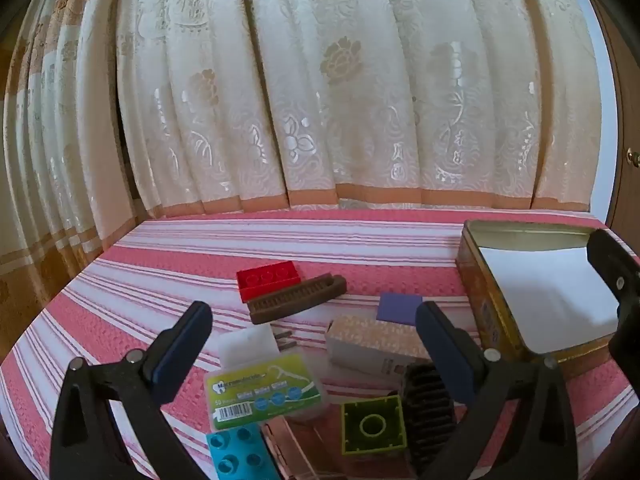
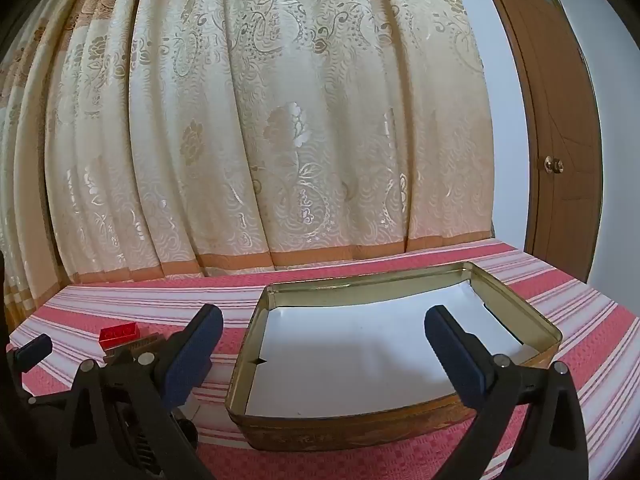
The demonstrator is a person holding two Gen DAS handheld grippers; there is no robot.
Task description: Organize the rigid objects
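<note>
both grippers' jaws wide open, gold tin (image 2: 400, 432) — white liner (image 2: 360, 352) only

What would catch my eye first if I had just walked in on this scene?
Probably the big cream floral curtain hanging behind the pink-and-white striped cloth. Next, the open gold metal tin on the cloth's right side, holding nothing but a white paper lining. Left of it lies a jumble of small things, among them a red toy brick, a brown comb and a green floss-pick box.
</note>
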